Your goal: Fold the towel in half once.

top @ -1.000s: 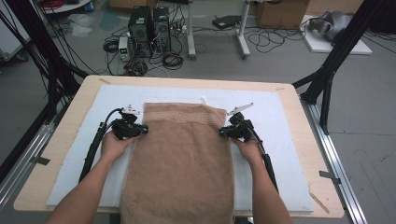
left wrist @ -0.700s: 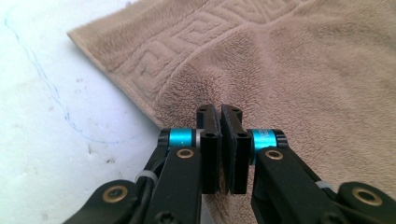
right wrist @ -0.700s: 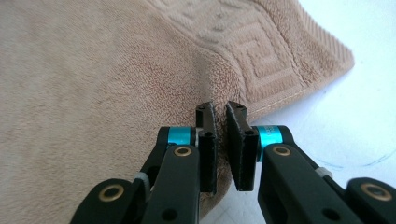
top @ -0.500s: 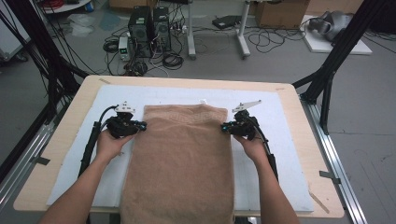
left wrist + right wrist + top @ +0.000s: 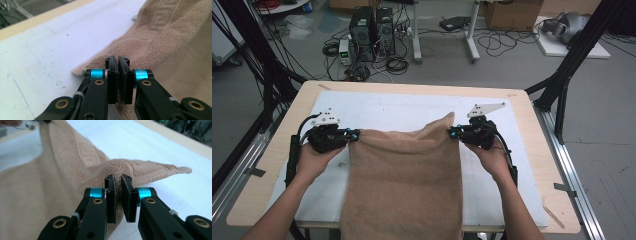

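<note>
Counter (image 5: 532,150) first: the tan towel (image 5: 404,185) runs from center to 6 o'clock, hanging over the near edge. It's soft, floppy terry, so grab corners. Left tongs (image 5: 353,135) and right tongs (image 5: 453,133) are both clamped on its far corners.

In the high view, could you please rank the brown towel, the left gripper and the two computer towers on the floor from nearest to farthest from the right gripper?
From the right gripper:
1. Brown towel, clamped in its jaws, on the white mat.
2. Left gripper, across the towel, pinching the opposite edge.
3. Computer towers, on the floor beyond the table's far edge.
</note>
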`<action>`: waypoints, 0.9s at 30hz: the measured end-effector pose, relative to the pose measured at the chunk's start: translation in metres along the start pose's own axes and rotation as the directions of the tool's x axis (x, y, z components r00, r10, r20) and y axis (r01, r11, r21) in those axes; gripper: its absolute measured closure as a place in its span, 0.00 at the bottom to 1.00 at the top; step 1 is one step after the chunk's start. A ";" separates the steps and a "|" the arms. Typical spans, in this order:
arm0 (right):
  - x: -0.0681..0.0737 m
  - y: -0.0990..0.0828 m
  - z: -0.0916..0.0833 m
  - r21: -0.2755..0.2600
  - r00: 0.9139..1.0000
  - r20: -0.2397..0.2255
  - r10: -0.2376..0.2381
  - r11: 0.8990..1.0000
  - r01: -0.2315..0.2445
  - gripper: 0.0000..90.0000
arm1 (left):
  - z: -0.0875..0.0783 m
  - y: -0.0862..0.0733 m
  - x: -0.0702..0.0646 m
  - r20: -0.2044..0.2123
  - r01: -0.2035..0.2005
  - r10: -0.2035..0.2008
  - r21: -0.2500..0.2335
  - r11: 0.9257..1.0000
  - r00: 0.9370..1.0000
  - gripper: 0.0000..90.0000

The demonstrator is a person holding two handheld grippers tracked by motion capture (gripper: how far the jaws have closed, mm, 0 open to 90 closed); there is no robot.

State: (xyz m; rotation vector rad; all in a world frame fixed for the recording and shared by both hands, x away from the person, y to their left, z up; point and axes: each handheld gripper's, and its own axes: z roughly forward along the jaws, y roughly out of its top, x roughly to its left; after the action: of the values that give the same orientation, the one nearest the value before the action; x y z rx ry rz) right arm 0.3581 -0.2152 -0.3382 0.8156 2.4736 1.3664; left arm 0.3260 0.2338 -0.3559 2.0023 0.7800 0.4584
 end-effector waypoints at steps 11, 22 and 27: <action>0.069 -0.058 -0.024 0.026 0.999 -0.054 -0.003 1.000 0.005 0.89 | -0.039 -0.071 -0.060 0.027 -0.010 0.011 -0.022 1.000 1.000 0.95; 0.077 -0.084 -0.044 0.042 0.999 -0.023 0.046 0.998 -0.045 0.62 | -0.050 -0.067 -0.059 0.038 -0.030 0.030 -0.001 1.000 0.999 0.69; 0.064 -0.075 -0.038 0.038 0.999 0.007 0.041 0.998 -0.042 0.53 | -0.035 -0.056 -0.042 0.031 -0.017 0.017 0.002 1.000 0.999 0.61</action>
State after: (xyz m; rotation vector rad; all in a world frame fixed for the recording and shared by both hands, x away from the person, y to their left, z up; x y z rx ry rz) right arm 0.2616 -0.2383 -0.3734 0.8826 2.4986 1.3326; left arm 0.2550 0.2485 -0.3858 2.0144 0.7453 0.4357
